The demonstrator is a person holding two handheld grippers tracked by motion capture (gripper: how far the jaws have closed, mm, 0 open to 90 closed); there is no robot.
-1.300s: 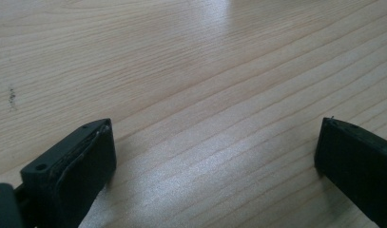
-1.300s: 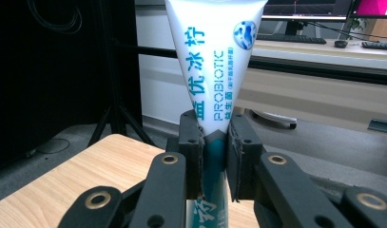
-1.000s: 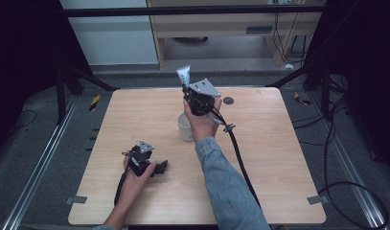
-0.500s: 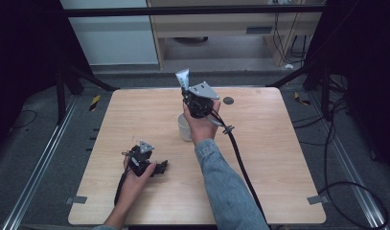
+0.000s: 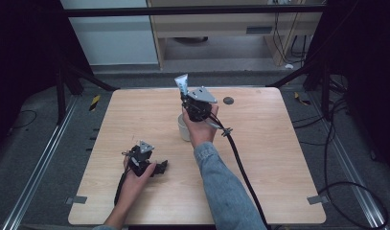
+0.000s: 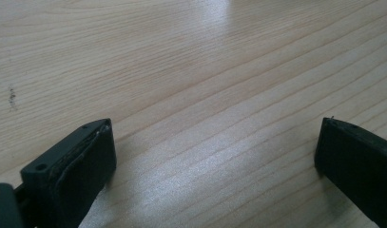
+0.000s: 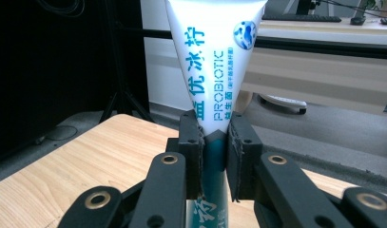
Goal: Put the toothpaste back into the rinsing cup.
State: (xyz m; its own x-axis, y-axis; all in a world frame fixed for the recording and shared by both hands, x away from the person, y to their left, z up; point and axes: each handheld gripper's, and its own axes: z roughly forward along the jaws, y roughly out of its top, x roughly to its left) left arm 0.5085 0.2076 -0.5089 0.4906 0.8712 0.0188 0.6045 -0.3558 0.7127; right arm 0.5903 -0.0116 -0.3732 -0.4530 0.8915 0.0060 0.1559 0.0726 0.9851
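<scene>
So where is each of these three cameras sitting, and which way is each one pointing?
High view: fixed above the person's side, looking forward and down on the table; both forearms enter from the bottom, the left gripper low, the right gripper raised.
Left gripper view: rides the left gripper, aimed down at bare wood between open jaws.
Right gripper view: rides the right gripper, looking level past the table's far edge, jaws clamping a toothpaste tube.
Shared: the high view and right gripper view both show the tube.
</scene>
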